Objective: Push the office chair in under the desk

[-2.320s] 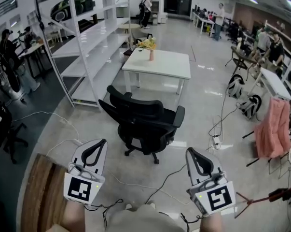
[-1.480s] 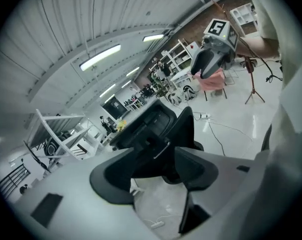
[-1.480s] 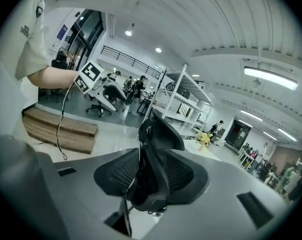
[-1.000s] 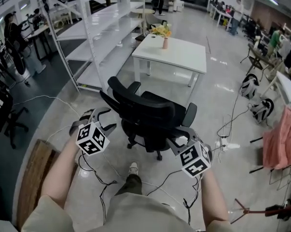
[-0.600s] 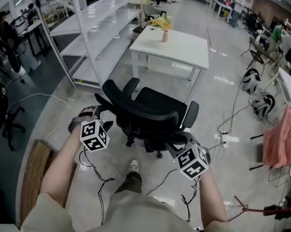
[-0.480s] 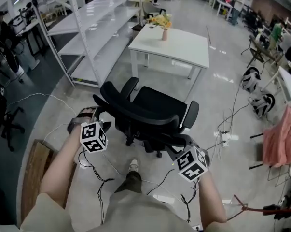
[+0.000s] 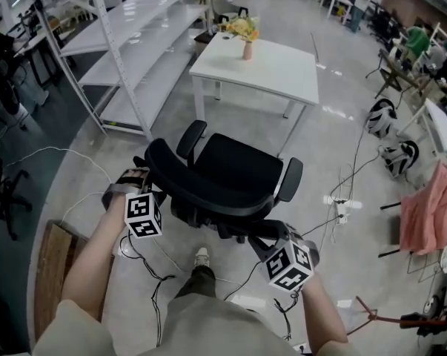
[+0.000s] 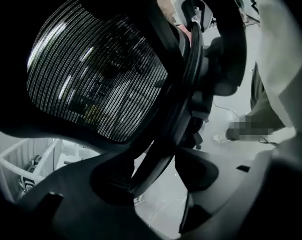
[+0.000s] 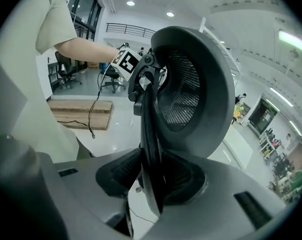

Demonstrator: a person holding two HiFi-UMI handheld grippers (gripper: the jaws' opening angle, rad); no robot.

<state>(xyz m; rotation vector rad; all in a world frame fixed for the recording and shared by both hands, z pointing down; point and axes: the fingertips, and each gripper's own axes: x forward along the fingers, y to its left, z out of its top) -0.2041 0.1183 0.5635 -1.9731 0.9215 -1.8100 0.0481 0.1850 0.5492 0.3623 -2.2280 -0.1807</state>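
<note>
A black office chair (image 7: pixel 238 165) stands on the floor with its seat toward the white desk (image 7: pixel 267 69), about a chair's length short of it. My left gripper (image 7: pixel 138 179) is at the left edge of the mesh backrest (image 7: pixel 208 193), and the backrest frame (image 8: pixel 166 134) runs between its jaws against the pads. My right gripper (image 7: pixel 270 233) is at the backrest's right edge. Its jaws are closing, with the backrest rim (image 9: pixel 151 149) squeezed between the pads.
A vase of flowers (image 7: pixel 245 39) stands on the desk's far side. White shelving (image 7: pixel 127 43) runs along the left. Cables and a power strip (image 7: pixel 340 212) lie right of the chair. A wooden board (image 7: pixel 53 273) is at my left, backpacks (image 7: pixel 382 117) at right.
Both grippers came up from near my body to the backrest's two edges. The chair has rolled a little toward the desk and I have stepped after it.
</note>
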